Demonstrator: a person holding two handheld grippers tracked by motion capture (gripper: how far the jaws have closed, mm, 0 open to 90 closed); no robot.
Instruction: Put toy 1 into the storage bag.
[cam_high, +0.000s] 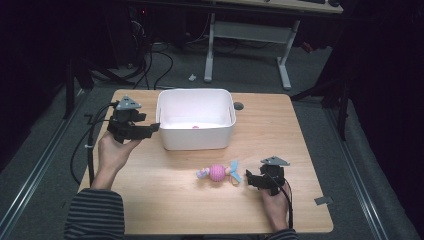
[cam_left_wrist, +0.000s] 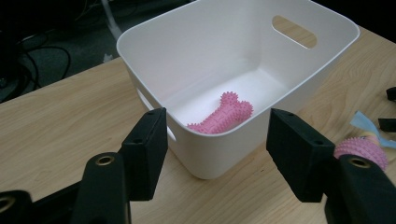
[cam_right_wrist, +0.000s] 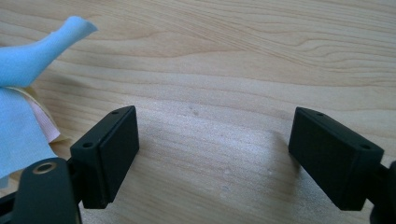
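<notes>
A white plastic bin (cam_high: 195, 137) stands mid-table, and a pink spiky bone toy (cam_left_wrist: 222, 119) lies on its floor. My left gripper (cam_high: 151, 128) hovers just beside the bin's left wall. Its jaws (cam_left_wrist: 217, 140) are open, with the bin's near corner ahead of them and nothing gripped. In front of the bin on the wood lies a toy (cam_high: 218, 172) with a pink spiky ball (cam_left_wrist: 362, 151) and light blue fabric tails (cam_right_wrist: 23, 60). My right gripper (cam_high: 251, 179) rests low just right of that toy. It is open (cam_right_wrist: 215, 126) over bare wood, the blue fabric beside its left jaw.
The wooden table (cam_high: 280, 135) has a round grommet hole (cam_high: 238, 106) behind the bin's right corner. The bin has cut-out handles (cam_left_wrist: 294, 31). Black cables (cam_high: 82, 145) trail off the left edge. A desk frame (cam_high: 247, 45) stands on the floor beyond.
</notes>
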